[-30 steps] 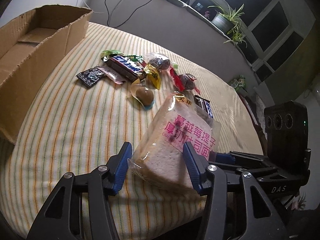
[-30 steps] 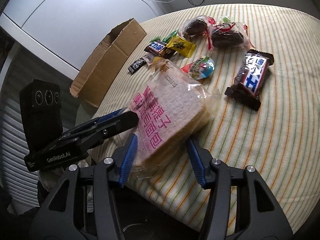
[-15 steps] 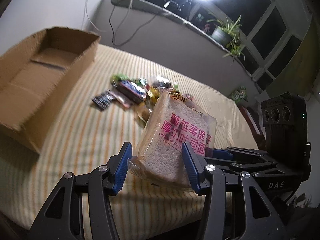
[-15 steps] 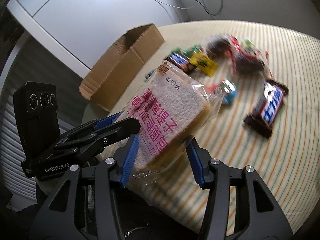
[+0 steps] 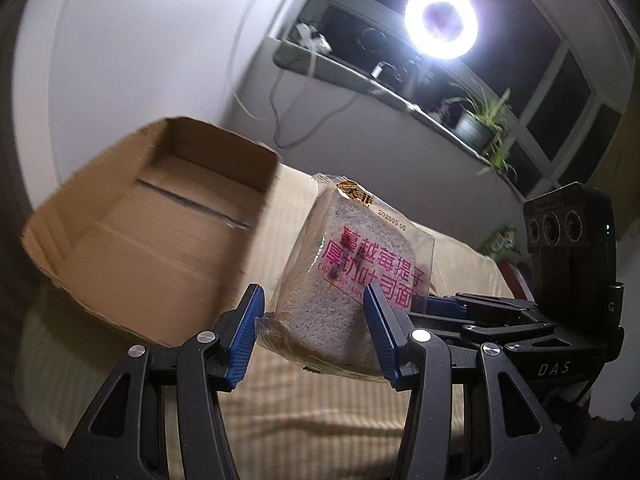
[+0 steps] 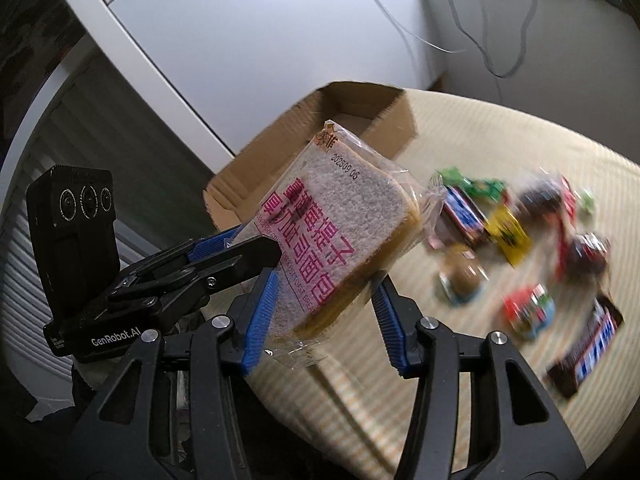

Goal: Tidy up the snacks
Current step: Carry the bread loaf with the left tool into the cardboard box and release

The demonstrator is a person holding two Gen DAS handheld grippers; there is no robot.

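Both my claws lift the bagged bread toward the box

My left gripper [image 5: 314,330] pinches the lower end of the bread pack [image 5: 352,276] between its blue pads, and my right gripper [image 6: 324,320] squeezes the same pack [image 6: 340,236] from the other side; I judge two grips are used because the soft slices and loose wrapper would sag in one; the pack hangs clear of the striped cloth [image 5: 320,412], tilted, centre of both frames; the open cardboard box [image 5: 152,236] sits left of centre in the left view, so I read this as carrying it there; its near wall hides much of the box floor; the loose snacks [image 6: 520,240] at right of the right view are smeared by blur, so only a long dark bar [image 6: 588,352] is clear; how far the bag's bottom seal sits in my pads I cannot tell
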